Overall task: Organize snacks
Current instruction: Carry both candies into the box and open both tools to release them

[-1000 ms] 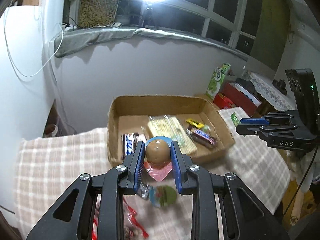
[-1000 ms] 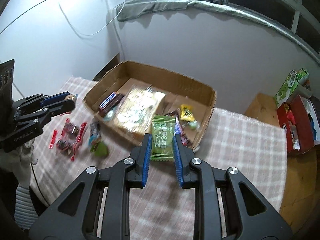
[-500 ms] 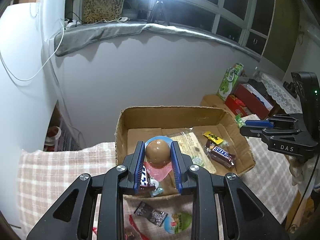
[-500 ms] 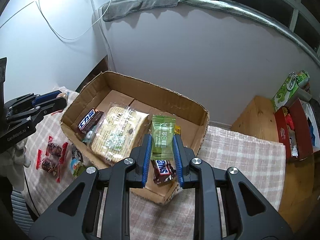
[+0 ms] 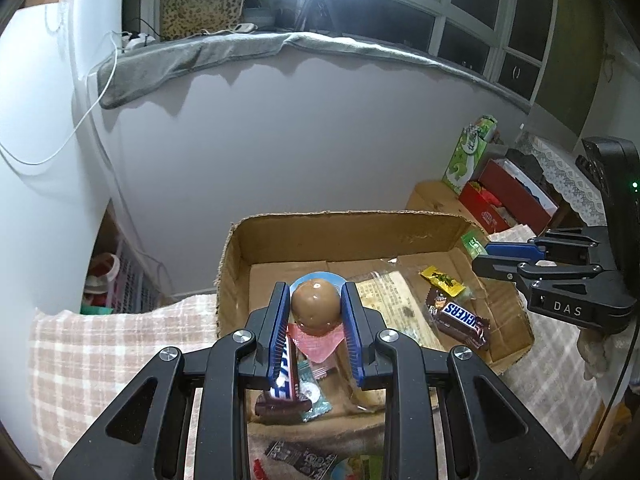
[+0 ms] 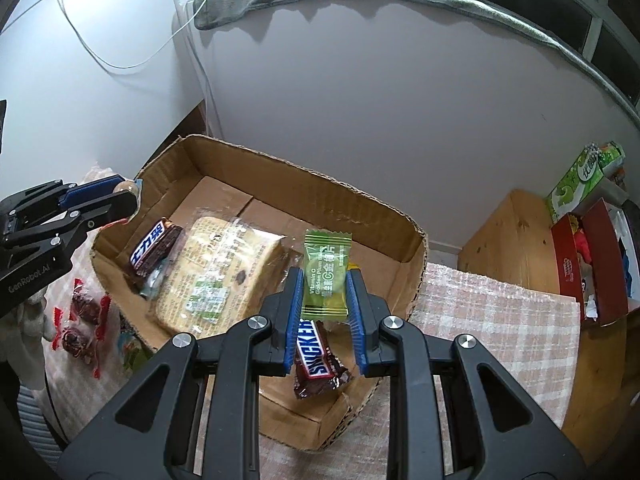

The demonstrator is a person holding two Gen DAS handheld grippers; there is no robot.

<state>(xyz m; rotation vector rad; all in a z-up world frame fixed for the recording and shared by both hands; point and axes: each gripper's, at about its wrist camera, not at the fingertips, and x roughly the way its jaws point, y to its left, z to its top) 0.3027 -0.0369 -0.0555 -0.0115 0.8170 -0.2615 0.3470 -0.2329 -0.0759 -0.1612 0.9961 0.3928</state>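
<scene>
**Both grippers loaded, over the box**

Left gripper [image 5: 315, 312]: fingers [image 5: 279, 332] clamped on a brown ball-shaped candy [image 5: 315, 306] with a pink wrapper tail hanging below. It hangs above the near-left part of the cardboard box [image 5: 340, 232].

Right gripper [image 6: 325, 308]: fingers [image 6: 356, 320] pinch a green plum-slice packet [image 6: 325, 276], upright, label readable. It hangs over the box's right end, with a Snickers bar [image 6: 318, 354] directly under it on the box floor.

Box contents, right wrist view: clear-wrapped biscuit pack [image 6: 218, 276] in the middle, a second chocolate bar [image 6: 154, 250] at its 10 o'clock with a small teal candy [image 6: 154, 280] tucked beside it. A yellow sachet [image 5: 442, 280] sits at 12 o'clock from the Snickers in the left wrist view.

Outside the box, on the checked cloth surface [image 6: 492, 320]: red-wrapped sweets [image 6: 80, 320] at the box's 8 o'clock (a few more wrappers at the near edge, too cut off to identify).
</scene>
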